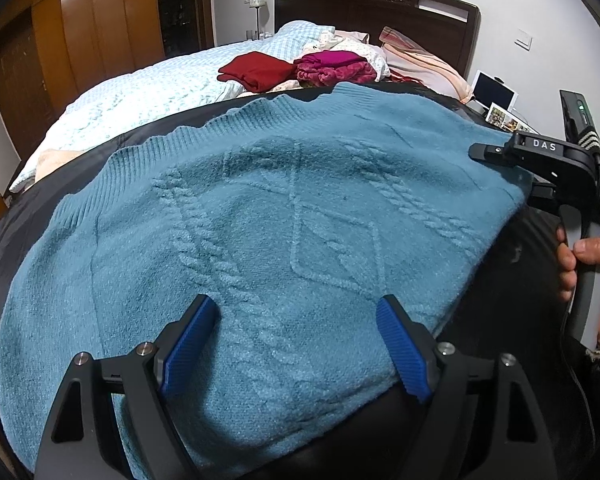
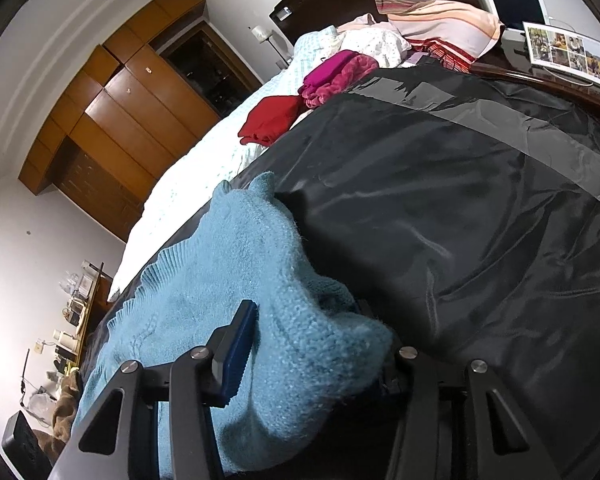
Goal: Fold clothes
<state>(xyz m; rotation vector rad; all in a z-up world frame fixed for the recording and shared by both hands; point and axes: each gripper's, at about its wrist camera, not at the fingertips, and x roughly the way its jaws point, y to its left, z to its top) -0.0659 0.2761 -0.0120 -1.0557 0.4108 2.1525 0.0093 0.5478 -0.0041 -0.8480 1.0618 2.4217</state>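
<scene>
Right now I am at the start of a fold: the teal sweater (image 1: 260, 216) lies spread flat across the black sheet (image 2: 460, 208) on the bed, filling the middle of the left wrist view. My left tongs (image 1: 296, 344) stand open over its near edge, pressing on nothing. My right tongs (image 2: 316, 352) have a bunched corner of the sweater between them at lower centre of the right wrist view; I judge they are gripping it, though the far finger is hidden by the knit. Next I reckon the left must close on the hem, then both lift and carry it over together. No containers are in sight; the red garment (image 1: 256, 70) and magenta garment (image 1: 332, 66) sit loose at upper centre.
</scene>
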